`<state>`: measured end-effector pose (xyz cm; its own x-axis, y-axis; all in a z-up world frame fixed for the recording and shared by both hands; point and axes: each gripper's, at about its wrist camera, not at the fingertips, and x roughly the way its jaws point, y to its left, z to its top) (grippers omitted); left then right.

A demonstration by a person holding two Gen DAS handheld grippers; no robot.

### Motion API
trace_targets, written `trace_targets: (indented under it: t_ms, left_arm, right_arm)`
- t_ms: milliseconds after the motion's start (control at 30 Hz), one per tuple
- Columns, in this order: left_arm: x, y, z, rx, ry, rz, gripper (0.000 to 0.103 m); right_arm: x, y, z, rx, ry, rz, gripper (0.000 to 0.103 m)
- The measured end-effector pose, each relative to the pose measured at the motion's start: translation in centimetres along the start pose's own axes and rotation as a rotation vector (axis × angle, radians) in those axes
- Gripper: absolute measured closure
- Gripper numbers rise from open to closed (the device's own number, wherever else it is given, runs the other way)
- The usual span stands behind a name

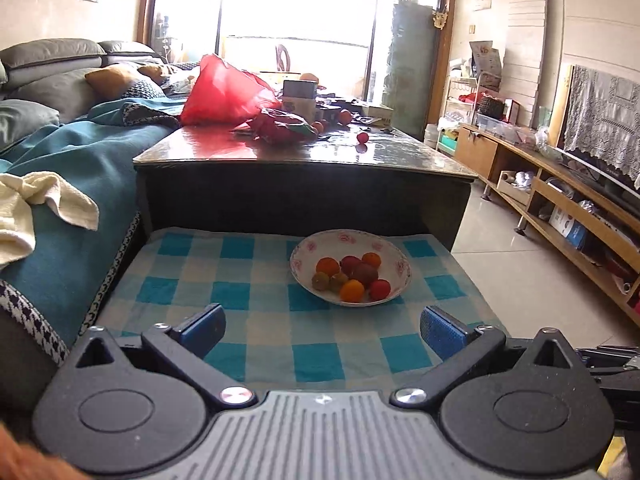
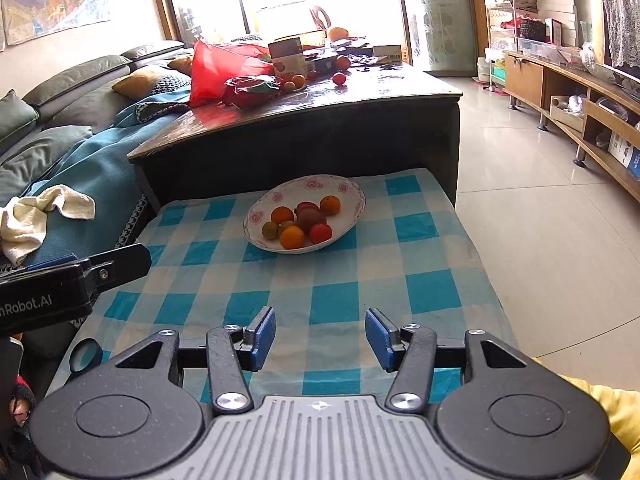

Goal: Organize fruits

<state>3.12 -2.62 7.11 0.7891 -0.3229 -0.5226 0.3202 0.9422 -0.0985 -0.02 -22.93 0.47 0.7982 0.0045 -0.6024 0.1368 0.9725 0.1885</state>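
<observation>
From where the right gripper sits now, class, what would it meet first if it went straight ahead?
Probably the plate of fruit, which lies ahead and slightly left of the open right gripper. Only bare checked cloth lies between. If held above the plate, it may pass over toward the dark table; height is unclear.

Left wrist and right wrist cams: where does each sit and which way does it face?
Left wrist: on the left gripper, low over the checked cloth, facing the plate of fruit and the dark table; own jaws open.
Right wrist: on the right gripper, higher, same heading; own jaws open, left gripper's side at left edge, yellow sleeve at right.
Shared: plate, cloth, table, red bag, sofa.
</observation>
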Motion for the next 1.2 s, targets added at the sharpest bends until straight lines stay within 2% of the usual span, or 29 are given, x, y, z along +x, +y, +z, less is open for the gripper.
trace_targets:
  t_ms: [233,367,933,1200]
  left_arm:
    - [1.4,-0.9,-2.2,0.084,0.096,0.101,0.000]
    - [2.1,-1.4,-3.7,0.116,0.139,0.119,0.000]
    - [4.2,-1.9,-5.5,0.141,0.211,0.118,0.000]
    - [4.4,-2.0,-5.7,0.149,0.212,0.122,0.000]
  right_arm:
    - [0.1,0.3,-1.4,0.009,0.015,-0.008,0.057]
    - [0.5,0.2,-2.3,0.019,0.031,-0.017,0.056]
    - [2.7,-0.3,-3.8,0.028,0.116,-0.015,0.054]
    - [2.8,-0.1,-3.9,0.027,0.123,-0.015,0.054]
